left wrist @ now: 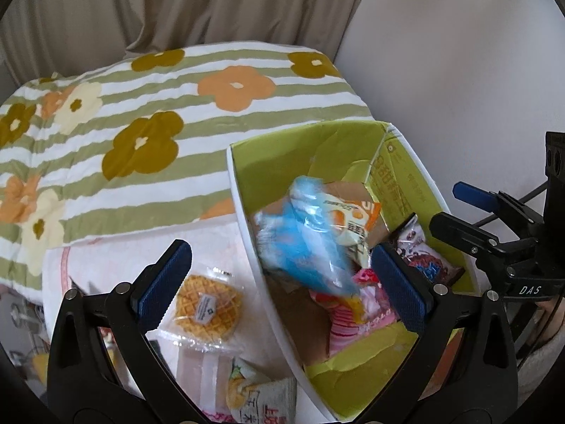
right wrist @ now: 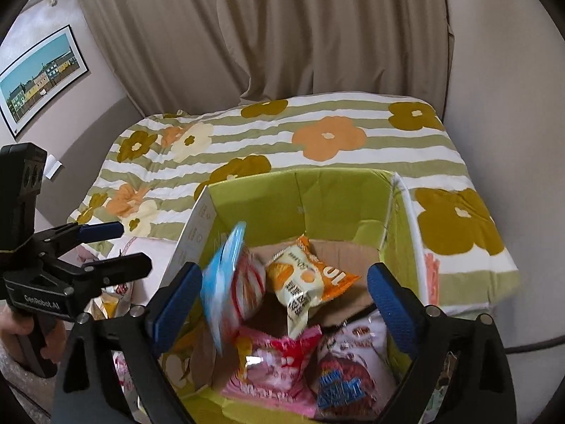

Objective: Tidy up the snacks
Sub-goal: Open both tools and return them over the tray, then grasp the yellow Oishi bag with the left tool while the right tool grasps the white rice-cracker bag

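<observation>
A green cardboard box [left wrist: 317,145] [right wrist: 317,190] stands on the bed and holds several snack packs. A blue pack [left wrist: 303,243] [right wrist: 226,279], blurred, is in the air inside the box, touched by neither gripper. Under it lie an orange-and-white pack [right wrist: 307,282], a pink pack [right wrist: 279,371] and a red-and-blue pack [right wrist: 349,371]. My left gripper [left wrist: 279,282] is open over the box's left wall. My right gripper [right wrist: 282,300] is open and empty above the box. A wrapped waffle [left wrist: 206,307] and a yellow-white pack [left wrist: 257,395] lie outside the box at its left.
The box sits on a striped floral quilt [left wrist: 141,134] [right wrist: 317,134]. A white-pink cloth [left wrist: 116,258] lies under the loose snacks. Beige curtains [right wrist: 282,35] hang behind the bed. A wall [left wrist: 459,70] is at the right.
</observation>
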Demonstrator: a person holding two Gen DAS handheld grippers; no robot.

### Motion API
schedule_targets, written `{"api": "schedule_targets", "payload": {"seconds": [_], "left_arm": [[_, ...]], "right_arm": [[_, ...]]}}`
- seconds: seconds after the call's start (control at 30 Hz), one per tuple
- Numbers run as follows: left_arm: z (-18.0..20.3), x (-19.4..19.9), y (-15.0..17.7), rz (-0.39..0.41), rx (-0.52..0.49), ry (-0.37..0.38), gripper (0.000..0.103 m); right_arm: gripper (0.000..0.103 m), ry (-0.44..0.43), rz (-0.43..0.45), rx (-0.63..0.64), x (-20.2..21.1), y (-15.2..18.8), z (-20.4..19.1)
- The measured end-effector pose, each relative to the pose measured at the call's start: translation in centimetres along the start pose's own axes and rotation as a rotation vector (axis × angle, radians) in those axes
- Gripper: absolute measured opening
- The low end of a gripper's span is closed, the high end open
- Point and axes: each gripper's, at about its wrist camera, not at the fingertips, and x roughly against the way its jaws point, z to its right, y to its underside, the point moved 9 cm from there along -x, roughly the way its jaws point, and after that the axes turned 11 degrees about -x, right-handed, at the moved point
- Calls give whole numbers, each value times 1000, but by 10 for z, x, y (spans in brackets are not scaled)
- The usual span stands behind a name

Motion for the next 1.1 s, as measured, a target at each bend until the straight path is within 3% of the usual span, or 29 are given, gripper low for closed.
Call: {"api": "schedule_targets", "payload": {"seconds": [0.3,0.53,0.83,1.1], "left_arm": [[3,48,18,58,27,-40,102],[-13,92,45,79,66,-120,102],[-74,149,110,91,138,-206,102],[-133,168,183,41,142,-181,102]], "right_arm": [[94,-54,29,-6,40,7,-13],[94,-112,42,40,59,15,-38],[94,-166,25,108,66,47,-96],[94,-146,27,46,64,102,-150]]}}
